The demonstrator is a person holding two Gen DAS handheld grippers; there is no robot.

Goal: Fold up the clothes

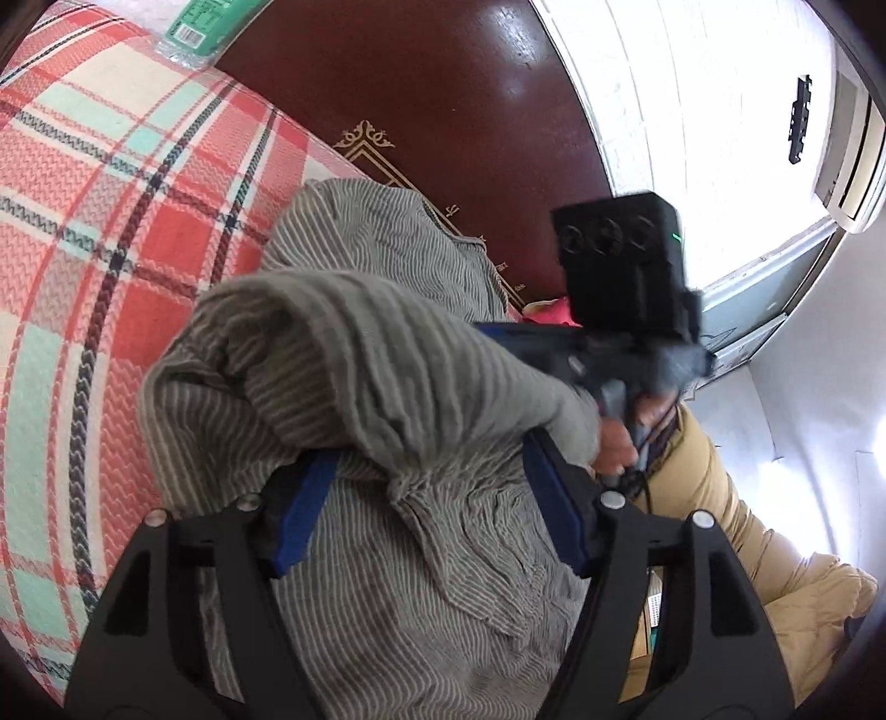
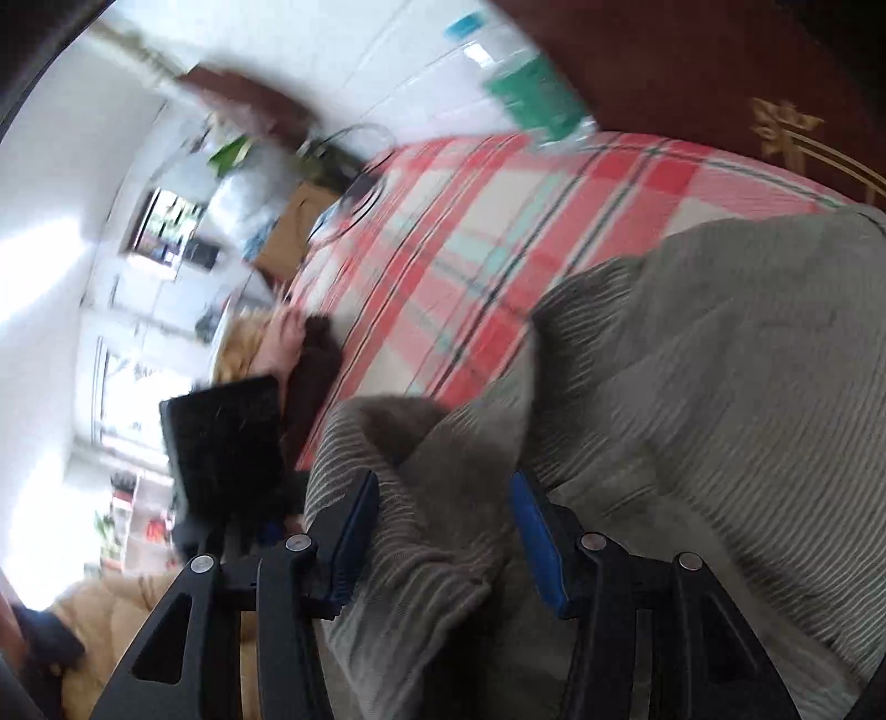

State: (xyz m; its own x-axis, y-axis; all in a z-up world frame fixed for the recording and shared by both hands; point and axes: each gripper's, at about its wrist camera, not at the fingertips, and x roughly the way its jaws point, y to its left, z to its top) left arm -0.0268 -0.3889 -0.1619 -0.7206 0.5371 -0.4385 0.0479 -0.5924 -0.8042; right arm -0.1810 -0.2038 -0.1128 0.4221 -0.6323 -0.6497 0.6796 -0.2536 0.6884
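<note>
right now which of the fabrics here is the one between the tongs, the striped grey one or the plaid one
The grey striped garment: it bunches between both the left tongs and the right tongs. The red, cream and mint plaid bedcover lies flat underneath, ungripped.

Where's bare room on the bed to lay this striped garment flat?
Bare plaid bedspread lies open to the left of the striped garment, up to the dark headboard. A green-labelled bottle sits at that far edge. Right of the garment it is crowded: right tool, person's tan trousers.
</note>
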